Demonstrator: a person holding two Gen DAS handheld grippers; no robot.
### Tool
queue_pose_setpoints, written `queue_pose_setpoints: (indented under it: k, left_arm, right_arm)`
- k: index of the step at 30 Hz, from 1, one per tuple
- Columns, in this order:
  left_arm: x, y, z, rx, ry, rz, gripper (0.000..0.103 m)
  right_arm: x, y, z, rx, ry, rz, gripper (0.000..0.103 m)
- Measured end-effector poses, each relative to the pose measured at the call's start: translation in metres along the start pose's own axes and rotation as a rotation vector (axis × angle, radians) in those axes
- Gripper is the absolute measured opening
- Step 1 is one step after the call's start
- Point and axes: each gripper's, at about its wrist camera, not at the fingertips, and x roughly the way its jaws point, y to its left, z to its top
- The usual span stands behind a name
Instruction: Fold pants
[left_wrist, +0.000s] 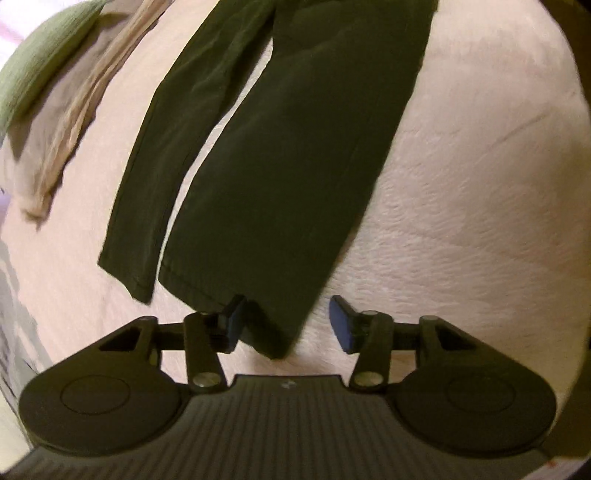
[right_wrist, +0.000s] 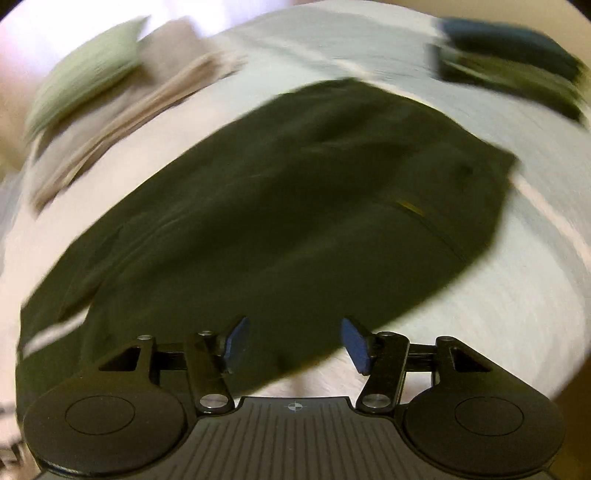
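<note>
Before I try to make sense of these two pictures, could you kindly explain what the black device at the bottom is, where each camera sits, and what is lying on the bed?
Each picture comes from a fisheye camera on a hand-held two-finger gripper, looking forward along its fingers. The left gripper is open at the hem end of dark green pants, whose two legs lie spread flat on a pale bedcover. The right gripper is also open, over the wider upper part of the same pants; that view is blurred. Neither holds anything. Beyond lie beige folded cloth, a green pillow and, in the right view, a dark pile.
</note>
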Motion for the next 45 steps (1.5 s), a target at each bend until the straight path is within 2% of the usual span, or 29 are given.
queue_pose_setpoints:
  k: [2, 3, 4, 6, 9, 11, 13, 15, 19, 23, 24, 25, 26, 28, 30, 31, 34, 36, 37, 38, 42, 45]
  left_arm:
    - [0.008, -0.003, -0.001, 0.042, -0.003, -0.007, 0.025]
    - [0.01, -0.006, 0.0, 0.068, 0.002, -0.014, 0.01]
    - [0.009, -0.007, 0.0, 0.084, 0.007, -0.009, 0.007]
    - [0.001, -0.001, -0.001, 0.051, 0.009, -0.034, 0.003]
    - [-0.037, 0.014, -0.002, -0.099, 0.017, -0.139, 0.002]
    - [-0.065, 0.009, -0.001, -0.134, 0.033, -0.2, 0.002]
    - [-0.079, -0.007, 0.0, -0.143, 0.07, -0.221, 0.002]
    - [-0.074, -0.02, 0.001, -0.169, 0.106, -0.216, 0.002]
    - [-0.039, -0.034, 0.006, -0.223, 0.18, -0.194, 0.002]
    - [-0.029, -0.044, 0.01, -0.266, 0.229, -0.192, 0.001]
    - [-0.032, -0.043, 0.012, -0.268, 0.237, -0.191, 0.001]
    - [-0.034, -0.041, 0.014, -0.27, 0.244, -0.193, 0.001]
    - [-0.038, -0.039, 0.017, -0.271, 0.249, -0.197, 0.001]
    - [-0.048, -0.032, 0.023, -0.281, 0.249, -0.21, 0.001]
    - [-0.053, -0.023, 0.029, -0.314, 0.222, -0.242, 0.001]
    - [-0.055, -0.025, 0.034, -0.323, 0.231, -0.26, 0.001]
    - [-0.043, -0.031, 0.041, -0.312, 0.282, -0.279, 0.002]
    - [-0.034, -0.033, 0.042, -0.312, 0.327, -0.286, 0.006]
    - [-0.036, -0.034, 0.042, -0.307, 0.337, -0.283, 0.007]
    - [-0.042, -0.035, 0.043, -0.308, 0.343, -0.278, 0.007]
    - [-0.062, -0.016, 0.041, -0.38, 0.34, -0.24, 0.01]
    - [-0.078, 0.002, 0.041, -0.449, 0.323, -0.182, 0.01]
  right_arm:
    - [-0.002, -0.016, -0.001, 0.069, -0.036, -0.012, 0.056]
    - [-0.002, -0.021, 0.001, 0.089, -0.051, -0.022, 0.057]
    - [-0.003, -0.03, 0.003, 0.109, -0.067, -0.037, 0.057]
    - [-0.007, -0.052, 0.009, 0.165, -0.097, -0.057, 0.057]
    - [-0.01, -0.082, 0.014, 0.251, -0.147, -0.086, 0.057]
    - [-0.008, -0.104, 0.025, 0.277, -0.179, -0.109, 0.057]
    - [-0.006, -0.124, 0.037, 0.29, -0.201, -0.105, 0.057]
    - [0.004, -0.143, 0.047, 0.303, -0.219, -0.104, 0.057]
    - [0.035, -0.178, 0.065, 0.344, -0.233, -0.087, 0.057]
    - [0.051, -0.211, 0.071, 0.467, -0.245, 0.005, 0.056]
    - [0.055, -0.219, 0.073, 0.496, -0.245, 0.032, 0.052]
    - [0.055, -0.225, 0.076, 0.514, -0.239, 0.067, 0.03]
    - [0.053, -0.228, 0.08, 0.517, -0.216, 0.065, 0.019]
    - [0.036, -0.232, 0.087, 0.51, -0.222, 0.055, 0.014]
    - [0.014, -0.235, 0.095, 0.468, -0.263, 0.036, 0.014]
    - [0.007, -0.239, 0.097, 0.451, -0.272, 0.024, 0.014]
    - [0.018, -0.244, 0.099, 0.406, -0.183, -0.002, 0.015]
    - [0.022, -0.243, 0.097, 0.394, -0.142, -0.051, 0.03]
    - [0.019, -0.238, 0.098, 0.379, -0.142, -0.11, 0.048]
    - [0.014, -0.233, 0.098, 0.358, -0.152, -0.142, 0.051]
    - [-0.016, -0.202, 0.1, 0.223, -0.206, -0.192, 0.051]
    - [-0.038, -0.178, 0.101, 0.193, -0.247, -0.209, 0.052]
